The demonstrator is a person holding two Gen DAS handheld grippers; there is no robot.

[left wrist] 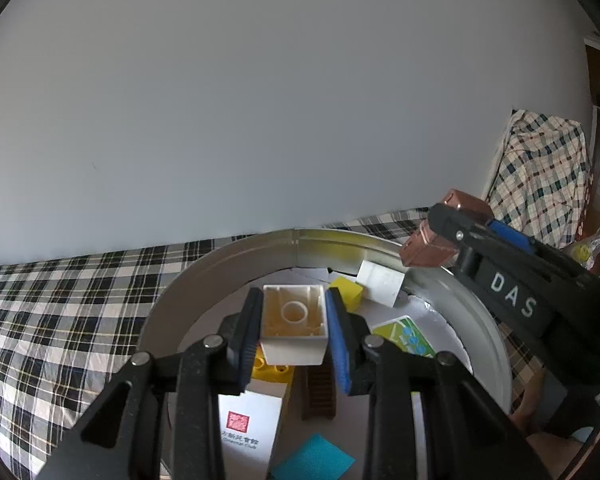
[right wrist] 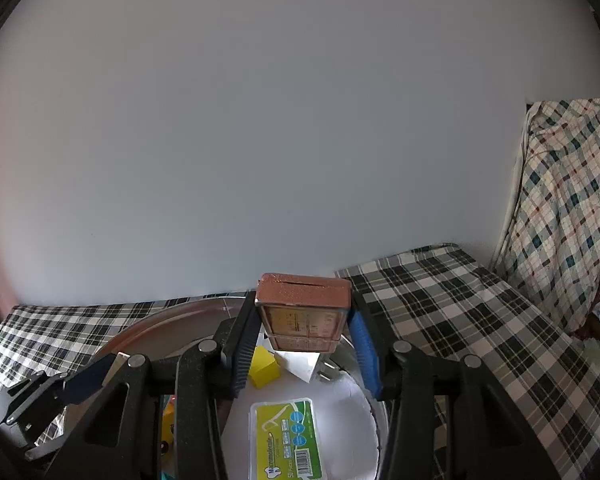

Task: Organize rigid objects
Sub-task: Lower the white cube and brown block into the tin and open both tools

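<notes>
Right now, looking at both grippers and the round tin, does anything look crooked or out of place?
Nothing is spilled or broken. One oddity: the white block clamped in the left gripper is held with its hollow underside showing instead of its studs. The copper box sits squarely in the right gripper above the round tin.
</notes>
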